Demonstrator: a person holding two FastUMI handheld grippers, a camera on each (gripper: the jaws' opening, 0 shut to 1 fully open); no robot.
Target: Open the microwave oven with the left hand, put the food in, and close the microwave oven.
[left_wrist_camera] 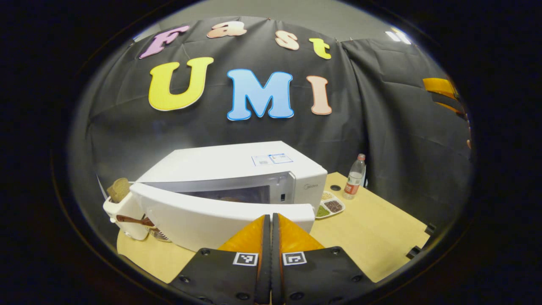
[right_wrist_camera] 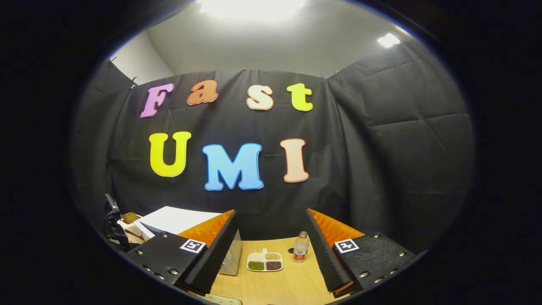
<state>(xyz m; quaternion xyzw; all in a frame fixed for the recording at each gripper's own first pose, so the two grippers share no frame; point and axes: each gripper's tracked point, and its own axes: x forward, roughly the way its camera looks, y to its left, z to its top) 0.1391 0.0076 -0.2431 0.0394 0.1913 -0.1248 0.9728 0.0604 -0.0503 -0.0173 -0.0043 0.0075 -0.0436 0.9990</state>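
The white microwave (left_wrist_camera: pixel 237 169) stands on the wooden table (left_wrist_camera: pixel 372 237) with its door (left_wrist_camera: pixel 203 216) ajar, hinged at the left. Through the gap a dim brown shape (left_wrist_camera: pixel 230 199) lies inside. My left gripper (left_wrist_camera: pixel 271 217) is shut with nothing between its fingers, and its tips rest against the front of the door near its free right end. In the right gripper view, my right gripper (right_wrist_camera: pixel 270 212) is held high and wide open, holding nothing. The microwave's top (right_wrist_camera: pixel 173 218) lies low on the left there.
A white toaster (left_wrist_camera: pixel 123 212) with bread in it stands left of the microwave. A divided dish of beans (left_wrist_camera: pixel 330 205) (right_wrist_camera: pixel 265 262) and a plastic bottle (left_wrist_camera: pixel 355 178) (right_wrist_camera: pixel 301 247) stand to its right. A power strip (right_wrist_camera: pixel 220 300) lies at the table's near edge.
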